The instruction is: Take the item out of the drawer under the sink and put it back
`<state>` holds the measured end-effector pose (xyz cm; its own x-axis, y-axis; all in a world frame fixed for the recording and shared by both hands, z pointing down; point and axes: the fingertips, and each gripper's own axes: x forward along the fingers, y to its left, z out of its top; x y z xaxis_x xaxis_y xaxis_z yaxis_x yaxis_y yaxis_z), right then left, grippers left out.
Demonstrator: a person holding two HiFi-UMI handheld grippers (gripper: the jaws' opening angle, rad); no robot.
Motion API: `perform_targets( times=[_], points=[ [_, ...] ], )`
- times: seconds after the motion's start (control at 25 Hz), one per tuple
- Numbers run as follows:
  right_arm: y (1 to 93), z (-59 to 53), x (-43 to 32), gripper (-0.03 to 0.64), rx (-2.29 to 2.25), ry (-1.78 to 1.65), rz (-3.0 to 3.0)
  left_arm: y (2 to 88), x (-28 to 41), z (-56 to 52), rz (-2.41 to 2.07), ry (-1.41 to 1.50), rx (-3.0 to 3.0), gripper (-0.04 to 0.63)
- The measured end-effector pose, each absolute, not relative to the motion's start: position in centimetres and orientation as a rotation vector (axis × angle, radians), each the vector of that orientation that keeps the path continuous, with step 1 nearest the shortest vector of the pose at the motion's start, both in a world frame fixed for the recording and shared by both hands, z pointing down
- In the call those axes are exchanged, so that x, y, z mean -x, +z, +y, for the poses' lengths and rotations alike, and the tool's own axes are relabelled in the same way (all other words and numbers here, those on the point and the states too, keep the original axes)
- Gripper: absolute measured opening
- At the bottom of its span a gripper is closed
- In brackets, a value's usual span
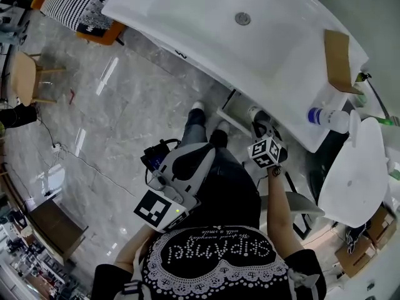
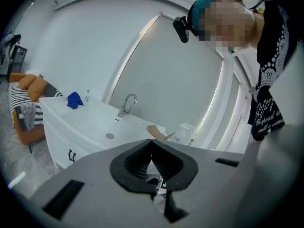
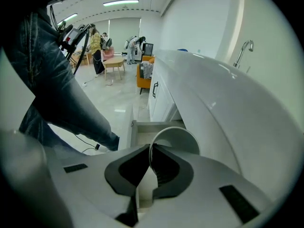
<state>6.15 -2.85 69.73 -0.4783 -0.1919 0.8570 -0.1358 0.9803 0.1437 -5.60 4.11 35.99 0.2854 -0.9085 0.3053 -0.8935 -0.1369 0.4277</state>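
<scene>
Pinching the thin rim of the white round plastic cup (image 3: 178, 136), the right gripper (image 3: 150, 148) holds it over the open white drawer (image 3: 152, 123) beneath the white sink vanity (image 3: 223, 99), probably to lower it back inside. The left gripper (image 2: 152, 146), clenched on nothing, waits at the person's waist, clear of the drawer.

I stand at a bathroom-style white sink (image 1: 206, 30) with tap (image 2: 127, 103) — but the orange sofa (image 2: 35, 89), low table (image 3: 114, 63) and wide stone floor (image 1: 125, 111) suggest a studio hall.

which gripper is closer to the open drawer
Right. The right gripper hangs just above the drawer, gripping a white cup; the left gripper is held farther back, clear of it.
</scene>
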Motion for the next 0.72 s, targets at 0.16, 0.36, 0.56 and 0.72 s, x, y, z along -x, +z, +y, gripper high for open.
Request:
perform_targets(
  times=[0.16,0.36,0.56,0.72],
  points=[
    [71.2,-3.5,-6.3,0.026,-0.222,-0.05,-2.051,36.2,6.0,4.2,-1.617,-0.033,-2.011,0.005],
    [72.5,-4.1,-6.4,0.026,-0.225,-0.03,-2.025,36.4,6.4,4.3,-1.62,-0.026,-1.995,0.005],
    [73.2,-4.4,-6.3,0.026,-0.236,-0.015,-2.013,36.5,6.6,4.5,-1.616,-0.018,-1.991,0.005],
    [74.4,-5.1,-6.7,0.026,-0.249,-0.004,-1.995,36.8,6.3,4.4,-1.613,-0.011,-1.994,0.005]
  ],
)
